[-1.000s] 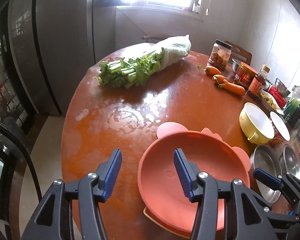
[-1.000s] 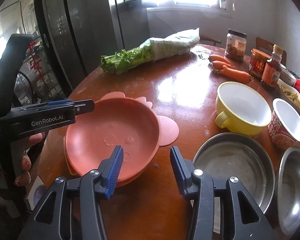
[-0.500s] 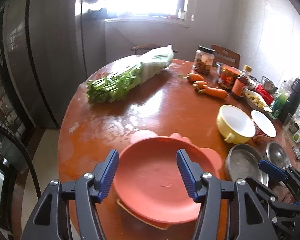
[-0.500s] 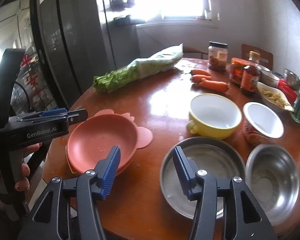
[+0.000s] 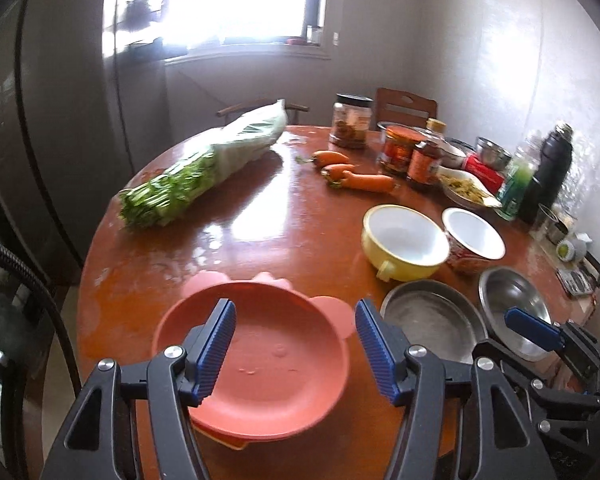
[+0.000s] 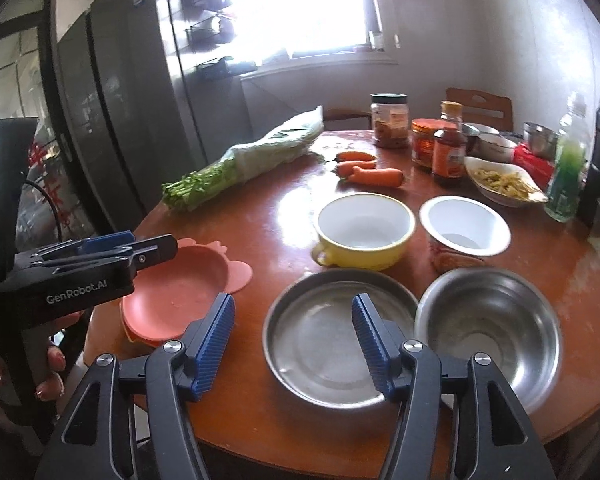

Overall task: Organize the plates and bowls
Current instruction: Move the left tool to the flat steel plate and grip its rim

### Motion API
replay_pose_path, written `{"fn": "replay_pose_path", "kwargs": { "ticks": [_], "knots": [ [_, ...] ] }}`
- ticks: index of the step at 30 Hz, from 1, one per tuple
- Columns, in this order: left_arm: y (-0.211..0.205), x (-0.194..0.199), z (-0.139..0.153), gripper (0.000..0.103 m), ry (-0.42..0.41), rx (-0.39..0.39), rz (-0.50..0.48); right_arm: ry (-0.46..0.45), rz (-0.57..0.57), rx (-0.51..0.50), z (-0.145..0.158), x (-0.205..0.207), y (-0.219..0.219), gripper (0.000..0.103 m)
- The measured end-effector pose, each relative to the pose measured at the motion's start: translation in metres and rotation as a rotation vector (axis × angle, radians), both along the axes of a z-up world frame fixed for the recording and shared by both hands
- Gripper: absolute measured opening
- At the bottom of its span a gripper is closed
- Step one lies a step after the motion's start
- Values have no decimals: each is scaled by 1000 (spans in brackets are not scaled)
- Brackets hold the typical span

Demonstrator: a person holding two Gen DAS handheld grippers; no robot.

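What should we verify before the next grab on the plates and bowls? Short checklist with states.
1. Left gripper empty: ok, nothing between the pads, above the pink plate.
2. Right gripper empty: ok, jaws opening, nothing between them, above the steel plate.
3. Pink plate resting on the table: ok, though it sits near the edge.
4. Steel plate rim free to grasp: cannot tell, the steel bowl lies close beside it and may touch.
5. Yellow bowl and white bowl upright, empty: ok.
6. Carrots away from the dishes: ok.
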State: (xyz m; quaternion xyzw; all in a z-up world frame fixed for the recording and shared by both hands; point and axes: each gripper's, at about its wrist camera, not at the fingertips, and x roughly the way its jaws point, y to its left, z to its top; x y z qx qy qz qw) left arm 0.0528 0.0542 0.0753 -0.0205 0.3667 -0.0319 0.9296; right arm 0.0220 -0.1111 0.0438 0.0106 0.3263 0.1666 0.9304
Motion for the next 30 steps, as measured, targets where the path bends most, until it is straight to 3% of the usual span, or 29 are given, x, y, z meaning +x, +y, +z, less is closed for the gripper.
{"fn": "replay_pose_path", "kwargs": {
  "ticks": [14,30],
  "knots": [
    [-46,9,-16,62,31,24,-92,13,-48,8,-2,-21,-30,63],
    [-87,31,-55,62,106,80,-178,117,-76,-9,-42,-25,-39,63]
  ]
}}
